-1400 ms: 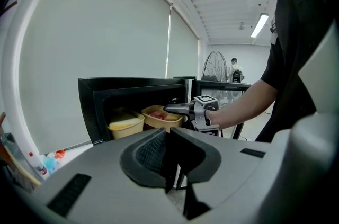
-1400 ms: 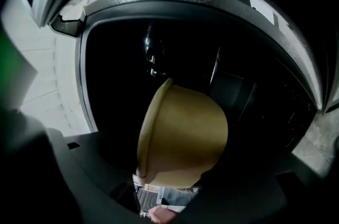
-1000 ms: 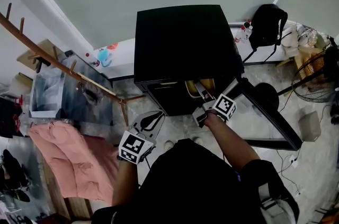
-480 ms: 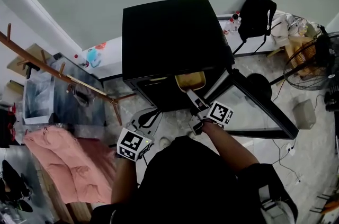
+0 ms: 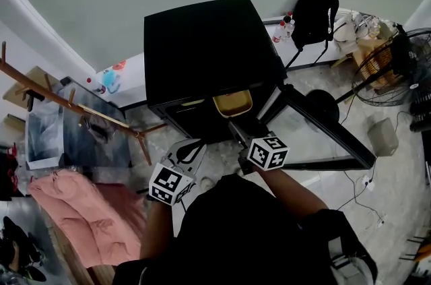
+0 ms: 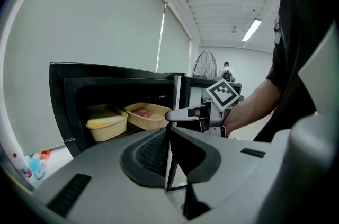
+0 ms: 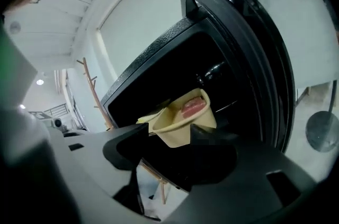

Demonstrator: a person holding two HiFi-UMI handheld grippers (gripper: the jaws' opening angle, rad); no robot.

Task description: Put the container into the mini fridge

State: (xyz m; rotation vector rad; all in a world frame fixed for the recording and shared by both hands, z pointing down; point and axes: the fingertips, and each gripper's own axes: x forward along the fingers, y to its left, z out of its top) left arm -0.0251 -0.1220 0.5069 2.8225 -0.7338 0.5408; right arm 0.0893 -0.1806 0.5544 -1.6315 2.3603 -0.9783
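The black mini fridge (image 5: 202,48) stands with its door (image 5: 323,132) swung open to the right. On its shelf sits an open yellow container (image 5: 233,103) (image 6: 145,114) (image 7: 185,114) with pink food in it, beside a second, lidded yellow container (image 6: 106,122). My right gripper (image 5: 237,135) (image 7: 169,135) hangs just in front of the opening. Its jaws are closing with nothing pressed between them, and the container lies beyond the tips. My left gripper (image 5: 195,147) (image 6: 167,130) is shut and empty, lower left of the fridge front.
A wooden coat rack (image 5: 81,108) leans at the left above a pink cloth (image 5: 74,209). A black backpack (image 5: 313,14) and a fan (image 5: 384,65) stand at the right wall. A round black base (image 5: 323,105) sits behind the open door.
My right gripper has drawn back from the fridge opening and away from the yellow container, which stays on the shelf. The left gripper has kept its place.
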